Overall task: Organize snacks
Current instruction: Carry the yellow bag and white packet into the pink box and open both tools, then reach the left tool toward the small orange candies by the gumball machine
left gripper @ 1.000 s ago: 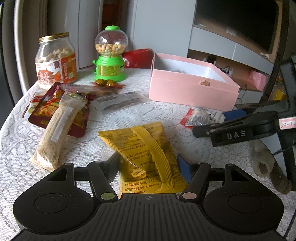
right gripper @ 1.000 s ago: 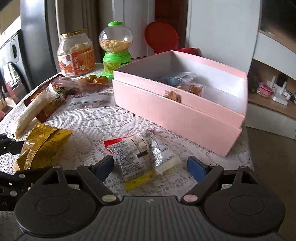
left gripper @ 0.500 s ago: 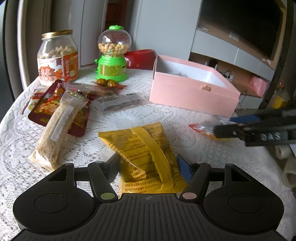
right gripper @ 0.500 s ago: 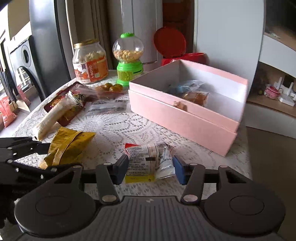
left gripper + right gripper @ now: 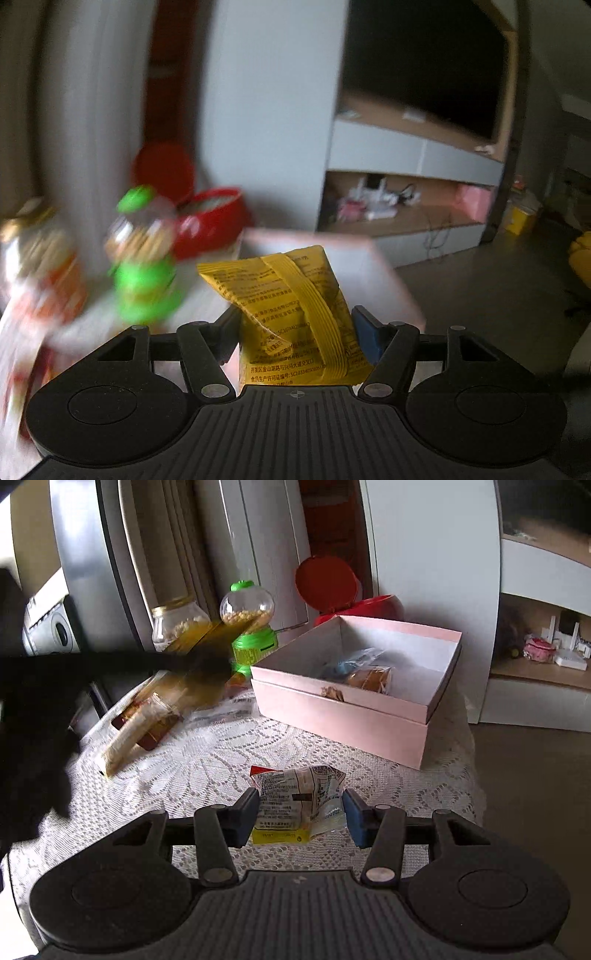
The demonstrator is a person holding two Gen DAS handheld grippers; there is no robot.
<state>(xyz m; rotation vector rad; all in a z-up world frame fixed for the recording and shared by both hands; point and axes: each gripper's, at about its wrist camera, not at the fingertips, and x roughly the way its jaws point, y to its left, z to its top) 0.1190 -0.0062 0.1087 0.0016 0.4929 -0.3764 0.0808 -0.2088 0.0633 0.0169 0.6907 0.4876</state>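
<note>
While the left view blurs at its edges, the left gripper (image 5: 295, 325) stays sharp, its jaws clamped on the lower end of a yellow packet (image 5: 291, 306); the packet stands upright between them, long axis pointing away from the camera, clear of the table; behind it lies the pale smear of the pink box (image 5: 373, 269), straight ahead and a little to the right, so this hand seems the nearer to dropping its load; a green dispenser (image 5: 144, 273), a jar (image 5: 40, 266) and a red bin (image 5: 214, 221) streak past on the left.

In the right view, the right gripper (image 5: 301, 812) has its jaws closing on a clear-wrapped snack (image 5: 299, 801), the pads pressing both short sides so the wrapper bunches; the snack lies flat across the jaws, over the lace-covered table (image 5: 207, 760), and whether it has left the cloth I cannot tell; the box (image 5: 354, 716) sits open beyond and to the right, a couple of wrapped items already inside; the other gripper crosses the upper left as a dark blur with yellow, above a long cracker pack (image 5: 129, 734); the coming move, I judge, is forward and rightward over the box's near wall.
</note>
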